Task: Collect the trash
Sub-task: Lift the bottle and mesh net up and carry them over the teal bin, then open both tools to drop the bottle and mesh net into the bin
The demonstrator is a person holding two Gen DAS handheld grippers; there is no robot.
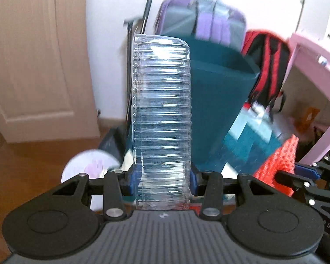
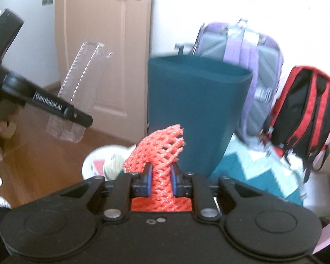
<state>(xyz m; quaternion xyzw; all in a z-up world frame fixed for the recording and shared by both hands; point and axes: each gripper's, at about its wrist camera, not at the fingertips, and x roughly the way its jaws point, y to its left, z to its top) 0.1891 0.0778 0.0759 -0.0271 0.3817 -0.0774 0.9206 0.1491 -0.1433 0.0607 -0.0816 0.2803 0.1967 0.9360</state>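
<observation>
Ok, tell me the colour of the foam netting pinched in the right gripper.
Red-orange foam netting, clearest in the right wrist view.

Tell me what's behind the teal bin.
Behind the teal bin stands a purple-grey suitcase, with a red-black backpack to its right. The suitcase's lower left part is covered by the bin.

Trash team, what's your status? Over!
Left hand-held gripper shut on clear ribbed plastic tray. Right hand-held gripper shut on red foam net. Teal bin ahead, nothing blocking.
</observation>
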